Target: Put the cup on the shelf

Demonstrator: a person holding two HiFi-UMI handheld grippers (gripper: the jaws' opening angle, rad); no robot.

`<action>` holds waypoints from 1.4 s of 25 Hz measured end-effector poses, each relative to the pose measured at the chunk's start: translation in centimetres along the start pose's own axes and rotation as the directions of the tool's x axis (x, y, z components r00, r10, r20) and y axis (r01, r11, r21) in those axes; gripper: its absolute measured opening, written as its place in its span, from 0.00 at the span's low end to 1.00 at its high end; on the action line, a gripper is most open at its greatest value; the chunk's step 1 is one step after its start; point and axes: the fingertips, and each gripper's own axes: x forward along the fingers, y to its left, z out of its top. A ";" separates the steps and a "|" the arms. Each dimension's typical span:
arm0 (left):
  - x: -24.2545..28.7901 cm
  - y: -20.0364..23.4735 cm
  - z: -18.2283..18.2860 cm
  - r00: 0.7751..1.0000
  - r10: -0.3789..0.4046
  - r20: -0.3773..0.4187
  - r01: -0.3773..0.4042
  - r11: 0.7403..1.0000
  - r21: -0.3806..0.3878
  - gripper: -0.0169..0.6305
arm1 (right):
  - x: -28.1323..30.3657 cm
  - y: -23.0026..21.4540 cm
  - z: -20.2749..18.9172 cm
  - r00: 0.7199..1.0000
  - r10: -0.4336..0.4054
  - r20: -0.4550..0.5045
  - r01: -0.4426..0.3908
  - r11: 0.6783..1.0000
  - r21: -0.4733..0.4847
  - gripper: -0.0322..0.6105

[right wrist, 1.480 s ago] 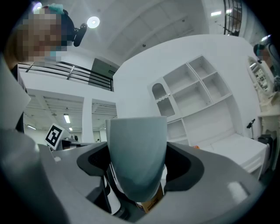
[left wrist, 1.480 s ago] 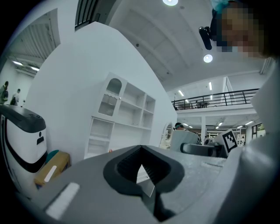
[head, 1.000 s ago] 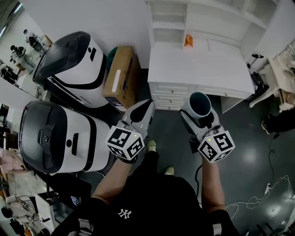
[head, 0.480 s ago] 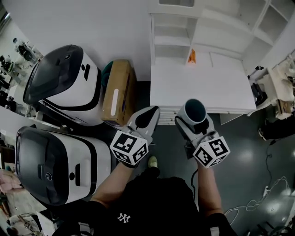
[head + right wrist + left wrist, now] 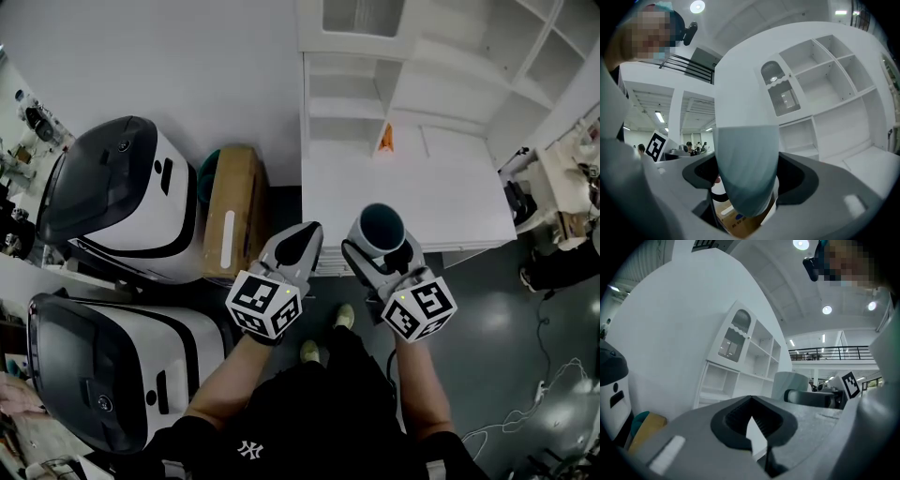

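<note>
A pale grey-green cup with a dark teal inside stands upright between the jaws of my right gripper, which is shut on it. In the right gripper view the cup fills the middle, with the white shelf unit behind it. The cup hovers over the front edge of the white desk top of that shelf unit. My left gripper is beside it on the left, shut with nothing in it; the left gripper view shows its jaws closed together.
Two large white-and-black machines stand on the left. A brown cardboard box lies between them and the desk. A small orange object sits at the back of the desk top. Dark floor with cables lies to the right.
The view has shifted toward the shelf unit; both grippers and the held cup have come closer to the desk, with the cup now over its front edge.
</note>
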 end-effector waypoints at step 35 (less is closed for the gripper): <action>25.9 19.9 2.3 0.978 0.204 0.034 -0.205 0.979 0.010 0.03 | 28.1 -22.4 1.6 0.984 0.140 -0.111 -0.151 0.984 -0.099 0.66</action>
